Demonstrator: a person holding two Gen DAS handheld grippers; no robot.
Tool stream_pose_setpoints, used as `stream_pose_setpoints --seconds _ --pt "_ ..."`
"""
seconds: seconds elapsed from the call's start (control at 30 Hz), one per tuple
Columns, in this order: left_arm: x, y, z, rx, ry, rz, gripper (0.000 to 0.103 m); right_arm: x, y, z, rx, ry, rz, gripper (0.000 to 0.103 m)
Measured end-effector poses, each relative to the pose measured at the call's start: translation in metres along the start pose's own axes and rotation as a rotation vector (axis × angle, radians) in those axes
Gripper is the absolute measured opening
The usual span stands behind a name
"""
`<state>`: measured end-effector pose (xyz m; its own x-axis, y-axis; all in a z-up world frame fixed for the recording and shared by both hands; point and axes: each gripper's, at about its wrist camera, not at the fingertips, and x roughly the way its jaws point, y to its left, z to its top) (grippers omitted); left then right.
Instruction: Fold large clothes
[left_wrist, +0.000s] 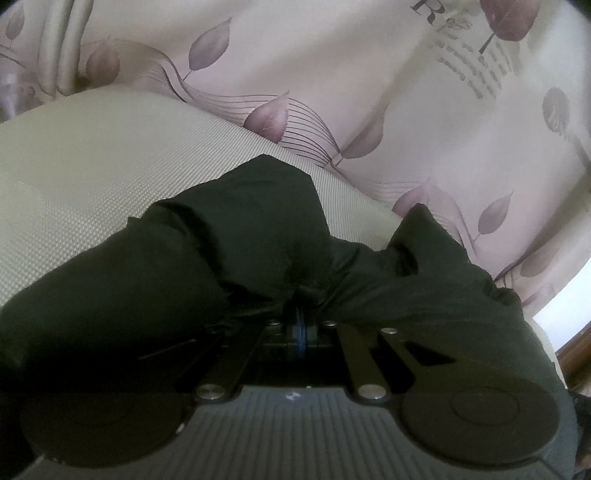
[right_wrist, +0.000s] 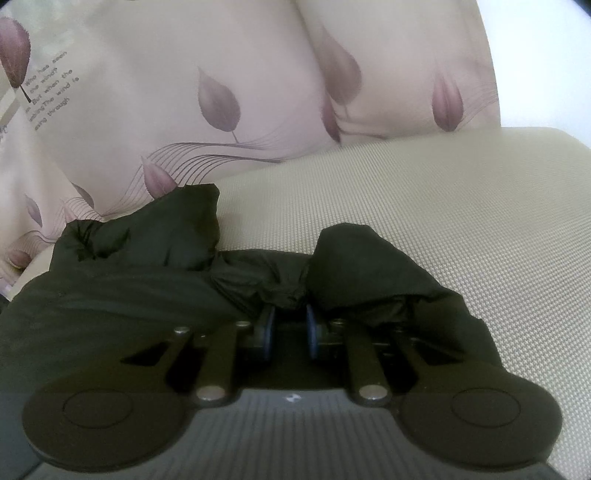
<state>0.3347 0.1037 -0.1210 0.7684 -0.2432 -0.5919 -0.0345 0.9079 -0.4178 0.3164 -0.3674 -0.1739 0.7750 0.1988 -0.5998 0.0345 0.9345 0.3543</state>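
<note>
Both claws are pinching bunched black fabric: the left gripper (left_wrist: 301, 317) is pressed tight on the dark garment (left_wrist: 221, 236), and the right gripper (right_wrist: 290, 314) nips a fold of it. This looks like the grasping step; next they should lift and carry the edge together. Beyond lies the beige cushion (right_wrist: 443, 206), then the leaf-print curtain (left_wrist: 332, 74).

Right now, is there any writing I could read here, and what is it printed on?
"Who has seen the wind?" on the leaf-print curtain.
"But when the wind is ...ing through" just below; its start is cut off.
A large "R" on the same curtain in the left view; the small lines under it are too blurred.
No writing shows on the black garment.
</note>
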Motion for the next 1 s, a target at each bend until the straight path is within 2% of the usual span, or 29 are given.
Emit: stream_pose_setpoints --seconds 0.1,0.13,0.17,0.2,0.27,0.33,0.43,0.47,0.53,0.63,0.7,0.77,0.9,1.0 --pt "0.000 0.000 0.001 -0.004 0.003 -0.002 0.011 -0.004 -0.002 0.007 0.018 0.021 0.011 0.016" --pt "0.000 0.000 0.000 -0.001 0.002 -0.001 0.011 -0.009 0.001 0.011 0.020 0.023 -0.012 0.019" --pt "0.000 0.000 0.000 0.000 0.002 0.000 0.011 -0.019 0.008 0.016 0.006 -0.006 -0.047 0.021" --pt "0.000 0.000 0.000 -0.002 0.002 -0.002 0.011 -0.036 0.021 0.021 -0.030 -0.077 -0.059 0.021" --pt "0.000 0.001 0.000 -0.002 0.001 -0.002 0.011 -0.065 0.049 0.032 -0.083 -0.170 0.006 0.021" --pt "0.000 0.001 0.000 -0.003 0.000 -0.002 0.011 -0.084 0.089 0.037 -0.139 -0.193 0.132 0.021" --pt "0.000 0.001 -0.001 -0.004 -0.002 -0.002 0.011 -0.068 0.149 0.027 -0.242 -0.079 0.255 0.020" --pt "0.000 0.001 -0.001 -0.005 -0.003 -0.002 0.011 -0.057 0.164 0.020 -0.270 -0.043 0.274 0.020" --pt "0.000 0.001 -0.001 -0.006 -0.004 -0.003 0.011 -0.031 0.191 0.004 -0.343 0.008 0.258 0.020" --pt "0.000 0.004 -0.001 -0.019 -0.005 -0.018 0.011 0.009 0.195 -0.005 -0.312 0.102 0.222 0.016" --pt "-0.001 0.006 -0.001 -0.031 -0.007 -0.029 0.011 0.028 0.187 -0.009 -0.242 0.150 0.236 0.016" --pt "-0.001 0.008 0.000 -0.043 -0.008 -0.038 0.011 0.037 0.183 -0.016 -0.225 0.147 0.236 0.015" --pt "-0.001 0.006 0.000 -0.042 -0.008 -0.032 0.011 0.040 0.189 -0.025 -0.285 0.116 0.206 0.015" --pt "-0.001 0.006 0.000 -0.038 -0.007 -0.030 0.011 0.042 0.183 -0.020 -0.245 0.129 0.232 0.016"
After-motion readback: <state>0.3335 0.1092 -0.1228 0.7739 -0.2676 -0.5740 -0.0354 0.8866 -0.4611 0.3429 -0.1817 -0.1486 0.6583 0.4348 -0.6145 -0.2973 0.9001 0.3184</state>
